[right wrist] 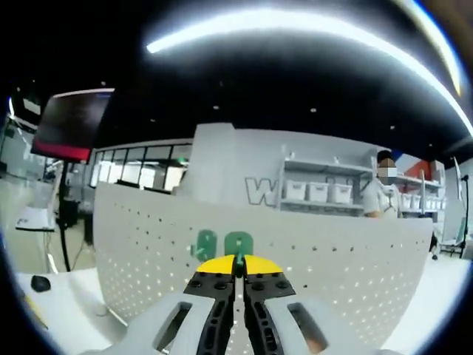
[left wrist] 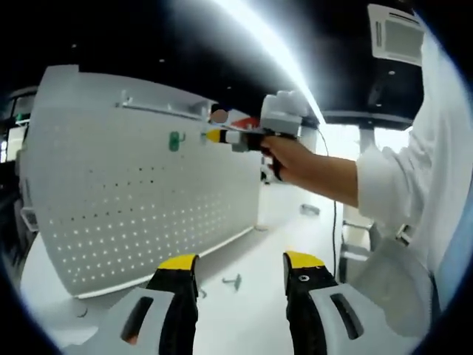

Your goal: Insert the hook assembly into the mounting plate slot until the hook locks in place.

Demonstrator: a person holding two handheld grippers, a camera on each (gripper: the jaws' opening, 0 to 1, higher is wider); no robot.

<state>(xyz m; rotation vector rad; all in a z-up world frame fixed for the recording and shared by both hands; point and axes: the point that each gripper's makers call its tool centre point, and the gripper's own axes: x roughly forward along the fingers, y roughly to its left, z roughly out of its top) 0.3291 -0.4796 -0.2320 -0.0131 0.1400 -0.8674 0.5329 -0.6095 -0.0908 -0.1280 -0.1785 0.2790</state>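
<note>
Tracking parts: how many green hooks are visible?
2, at the pegboard: one green hook on it, one beside it at the right hand-held gripper tips. Others may be hidden.

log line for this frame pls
right gripper: shut, at pegboard top, by green hook | left gripper: open, empty, low over table | loose hook on table | lock: cannot tell
</note>
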